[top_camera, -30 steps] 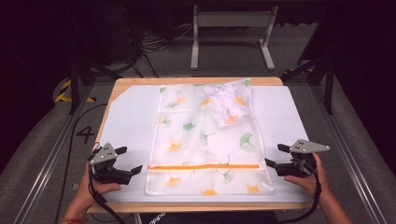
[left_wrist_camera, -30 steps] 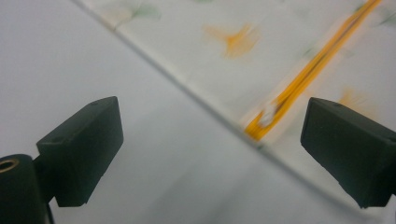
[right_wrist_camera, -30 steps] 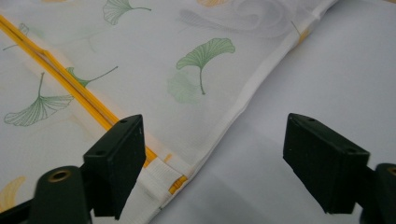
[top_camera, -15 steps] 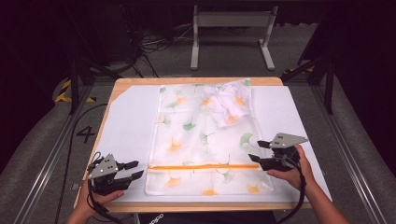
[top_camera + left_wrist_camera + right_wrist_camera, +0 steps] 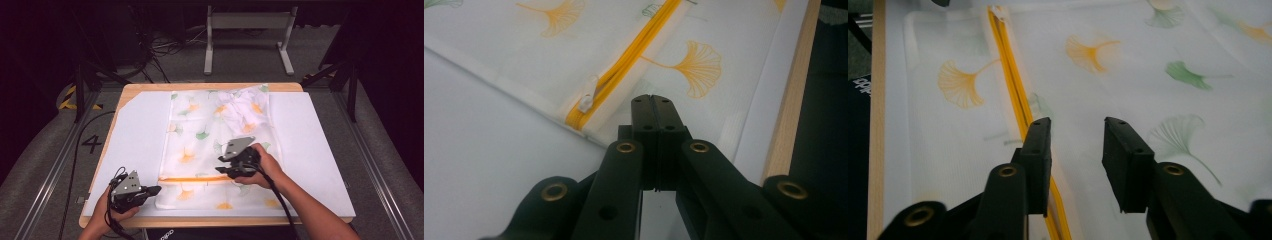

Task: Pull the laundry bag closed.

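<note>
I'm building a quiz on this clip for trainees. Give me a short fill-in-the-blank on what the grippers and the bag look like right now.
1. The zipper on the leaf-printed mesh bag is coloured ____.
2. The left gripper has its jaws ____.
3. The right gripper has its jaws ____, above the bag.
4. The white zipper pull lies at the end of the zipper nearer the ____ gripper.

Missing words: yellow; shut; open; left

R claw (image 5: 223, 170) moved inward over zipper (image 5: 192, 178).
</note>
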Action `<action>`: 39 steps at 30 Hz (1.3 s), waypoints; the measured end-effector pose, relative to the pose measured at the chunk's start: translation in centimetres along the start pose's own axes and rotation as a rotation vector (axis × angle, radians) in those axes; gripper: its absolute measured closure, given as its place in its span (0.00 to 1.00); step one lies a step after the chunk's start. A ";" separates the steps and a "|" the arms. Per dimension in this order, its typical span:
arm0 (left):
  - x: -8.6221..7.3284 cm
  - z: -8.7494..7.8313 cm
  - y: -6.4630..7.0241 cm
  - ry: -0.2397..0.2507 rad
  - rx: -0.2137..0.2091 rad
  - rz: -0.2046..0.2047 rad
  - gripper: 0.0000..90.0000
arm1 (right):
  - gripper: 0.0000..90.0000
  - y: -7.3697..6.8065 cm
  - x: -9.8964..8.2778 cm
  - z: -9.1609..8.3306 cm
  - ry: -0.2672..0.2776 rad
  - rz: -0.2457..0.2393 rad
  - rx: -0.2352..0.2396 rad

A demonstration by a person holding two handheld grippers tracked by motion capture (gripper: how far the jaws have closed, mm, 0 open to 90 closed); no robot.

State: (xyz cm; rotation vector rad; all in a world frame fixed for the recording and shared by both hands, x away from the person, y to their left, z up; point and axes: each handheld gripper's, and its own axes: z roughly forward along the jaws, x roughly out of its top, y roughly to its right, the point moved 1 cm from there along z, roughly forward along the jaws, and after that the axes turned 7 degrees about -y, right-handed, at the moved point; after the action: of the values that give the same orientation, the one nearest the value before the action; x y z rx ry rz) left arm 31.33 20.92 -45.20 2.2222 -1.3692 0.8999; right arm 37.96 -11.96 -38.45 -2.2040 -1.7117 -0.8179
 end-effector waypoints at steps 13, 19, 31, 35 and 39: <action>0.0 1.5 -0.4 -0.075 0.020 0.020 1.00 | 0.70 -2.4 9.1 7.4 -0.115 -0.189 0.144; -0.2 1.5 -0.5 -0.062 0.002 0.007 1.00 | 0.66 -3.3 11.5 10.6 -0.198 -0.236 0.198; -0.4 1.5 -0.5 -0.057 -0.002 0.009 1.00 | 0.82 -4.0 12.7 13.3 -0.315 -0.224 0.237; -0.4 1.5 -0.5 -0.057 -0.005 0.004 1.00 | 0.91 -4.0 12.8 13.3 -0.330 -0.209 0.240; -0.4 1.5 -0.6 -0.055 -0.006 -0.001 1.00 | 0.92 -3.9 12.5 13.1 -0.346 -0.216 0.228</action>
State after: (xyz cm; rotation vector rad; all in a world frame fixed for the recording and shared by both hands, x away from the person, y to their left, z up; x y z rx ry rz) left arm 32.16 20.55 -46.56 2.2589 -1.3934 0.8390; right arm 39.98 5.95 -42.76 -2.1216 -2.1106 -0.2690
